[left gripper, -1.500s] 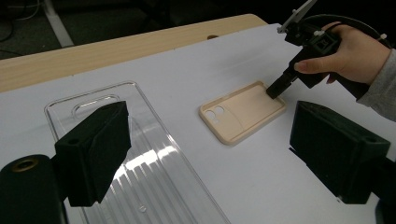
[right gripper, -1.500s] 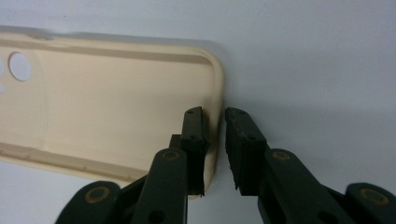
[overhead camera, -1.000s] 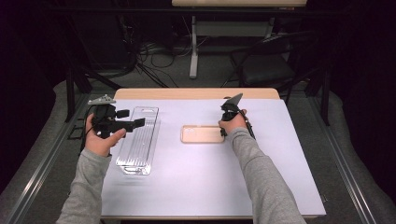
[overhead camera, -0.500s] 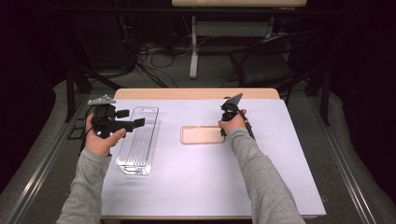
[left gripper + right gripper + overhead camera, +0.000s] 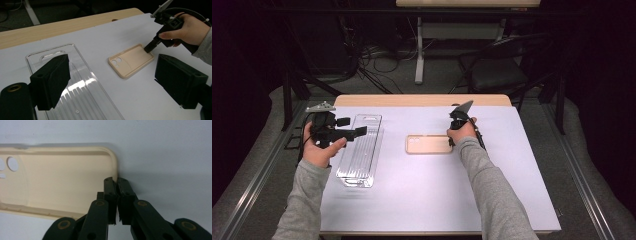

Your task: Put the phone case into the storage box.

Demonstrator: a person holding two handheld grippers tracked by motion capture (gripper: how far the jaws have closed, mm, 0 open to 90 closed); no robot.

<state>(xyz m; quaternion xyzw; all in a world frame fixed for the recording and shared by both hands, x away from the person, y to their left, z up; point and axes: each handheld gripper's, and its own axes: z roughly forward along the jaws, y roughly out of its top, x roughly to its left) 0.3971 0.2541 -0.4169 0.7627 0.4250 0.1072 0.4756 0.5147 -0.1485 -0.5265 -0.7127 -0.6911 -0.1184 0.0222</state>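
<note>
A beige, soft plastic phone case point(image 5: 429, 144) lies flat near the middle of the pale lilac surface point(image 5: 422, 195), open side up, with its camera cut-outs at the end towards the person's left. In the right gripper view the case's rounded short wall point(image 5: 113, 167) sits pinched between the two black fingers point(image 5: 109, 188) of the right gripper point(image 5: 117, 181), one finger inside the case and the other outside it, closed tight on that thin rim. From the left gripper view the same right gripper point(image 5: 149, 47) points down at the case's point(image 5: 131, 60) far short end, held in the person's right hand point(image 5: 186, 28).

Well apart to the left, a long clear plastic tray with a ribbed floor point(image 5: 359, 150) rests on the surface, its length running away from the person. The left gripper point(image 5: 349, 127) hovers at the tray's far left side in the person's left hand point(image 5: 319, 150), pointing across towards the case. Its two black fingers point(image 5: 51, 80) stand wide apart in the left gripper view, with nothing between them; the clear tray point(image 5: 82, 87) lies below and the case shows in the gap farther off.

A wooden strip point(image 5: 422, 100) edges the far side of the surface.
</note>
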